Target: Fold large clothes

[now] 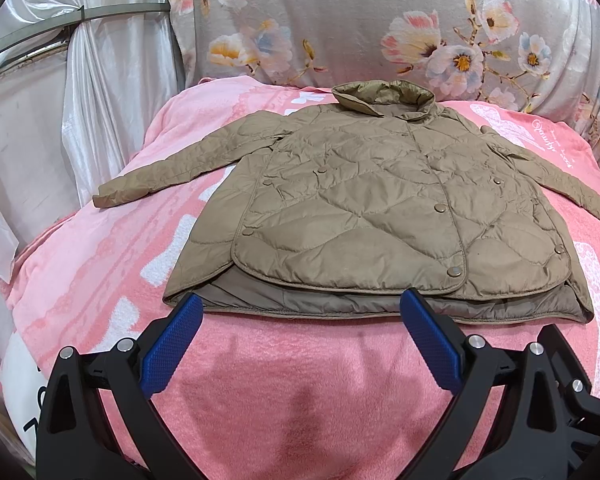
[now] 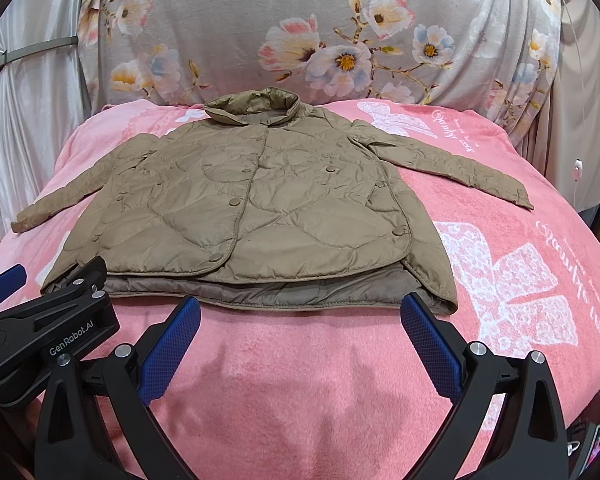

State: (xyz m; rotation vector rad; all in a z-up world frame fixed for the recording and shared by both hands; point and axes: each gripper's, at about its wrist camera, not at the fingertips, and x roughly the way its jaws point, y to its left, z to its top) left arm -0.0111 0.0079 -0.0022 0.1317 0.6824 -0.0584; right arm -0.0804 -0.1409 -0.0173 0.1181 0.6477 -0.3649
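A tan quilted jacket (image 1: 364,208) lies flat and buttoned on a pink blanket (image 1: 260,380), collar at the far end, both sleeves spread out to the sides. My left gripper (image 1: 300,304) is open just short of the jacket's near hem, nothing between its blue pads (image 1: 172,344). In the right wrist view the same jacket (image 2: 252,208) fills the middle, and my right gripper (image 2: 300,306) is open in front of the hem, empty too. The body of the left gripper (image 2: 44,332) shows at the lower left of that view.
The pink blanket (image 2: 520,280) with white butterfly prints covers a raised soft surface. Behind it hangs a grey floral cloth (image 1: 380,20). White satin drapes (image 1: 100,80) stand at the left. Bare blanket lies between the hem and the grippers.
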